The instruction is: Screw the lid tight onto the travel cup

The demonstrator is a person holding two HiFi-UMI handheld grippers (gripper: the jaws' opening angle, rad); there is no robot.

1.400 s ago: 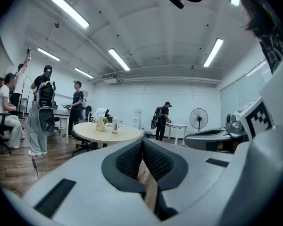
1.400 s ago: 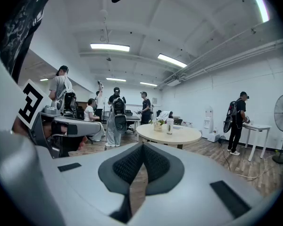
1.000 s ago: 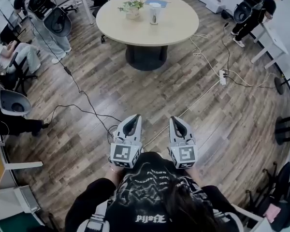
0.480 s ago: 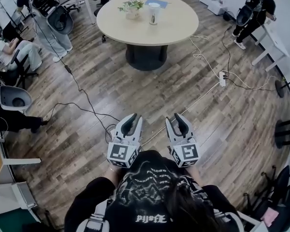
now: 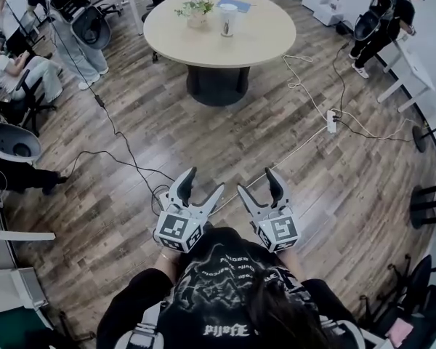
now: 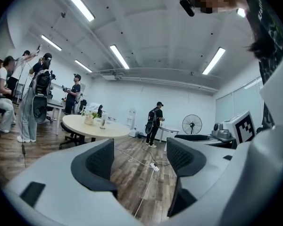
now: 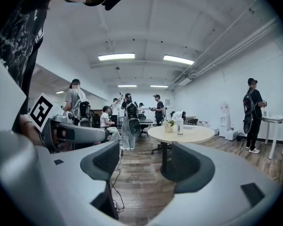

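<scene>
Well ahead of the left gripper (image 5: 203, 182) and right gripper (image 5: 256, 182), the travel cup (image 5: 227, 19) stands on the round counter (image 5: 265, 38). Both grippers' jaws have just been opening and stand apart, with nothing between them.

I see the head view looking from above the person's head steeply down on the wooden floor (image 5: 203, 137), so the round table (image 5: 261, 46) with the tall cup (image 5: 227, 20) lies far away at the upper edge. The left gripper view and the right gripper view sit low and face almost level over this same floor; the table (image 6: 80, 127) is distant and left of centre in the first, and the table (image 7: 198, 133) is right of centre in the second. All three views share this table, the cup (image 6: 103, 121) and the person in black (image 5: 384, 17) near the side desk.
</scene>
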